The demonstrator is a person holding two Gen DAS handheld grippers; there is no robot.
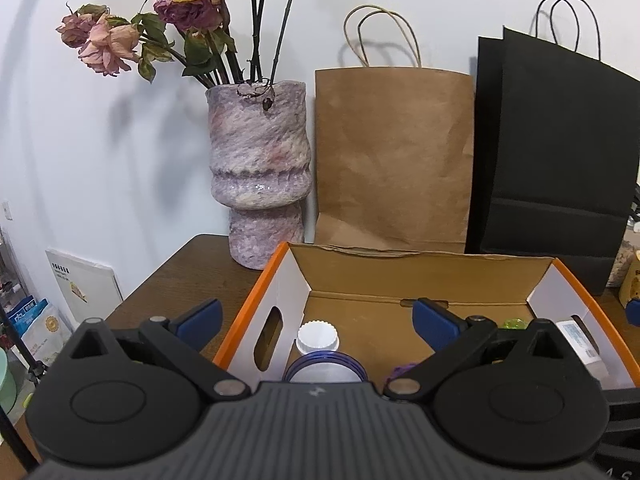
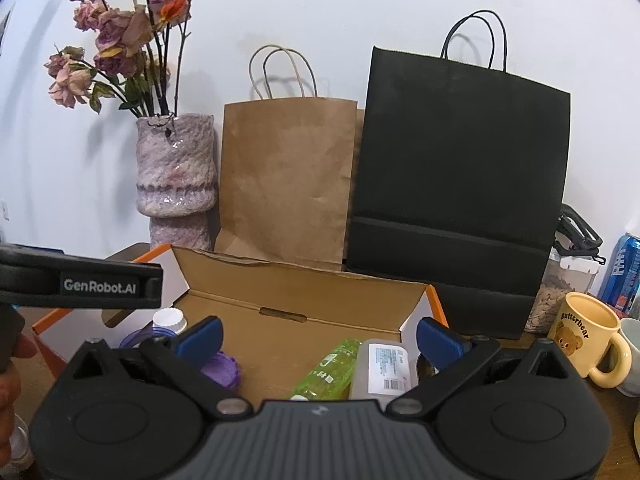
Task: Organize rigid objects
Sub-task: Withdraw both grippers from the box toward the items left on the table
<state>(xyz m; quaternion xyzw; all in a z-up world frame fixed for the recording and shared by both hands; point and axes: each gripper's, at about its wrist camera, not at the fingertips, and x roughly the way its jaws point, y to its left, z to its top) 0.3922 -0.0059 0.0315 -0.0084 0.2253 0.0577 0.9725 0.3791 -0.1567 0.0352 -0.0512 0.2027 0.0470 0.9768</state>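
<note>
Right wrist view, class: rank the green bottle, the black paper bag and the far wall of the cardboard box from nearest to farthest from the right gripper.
From the right gripper:
1. Green bottle, lying in the box, just ahead between the fingers.
2. Far wall of the cardboard box, behind the bottle.
3. Black paper bag, standing beyond the box, to the right.

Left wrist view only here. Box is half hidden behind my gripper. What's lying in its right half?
Observer: In the right wrist view, a green bottle lies on its side beside a clear bottle with a white label, both in the box.
Operator: Anything on the table to the right of the box?
Observer: A yellow bear mug stands there, with a blue can behind it.
Operator: Is the right gripper carrying anything?
Observer: No. The right gripper is open over the box, nothing between its fingers.
</note>
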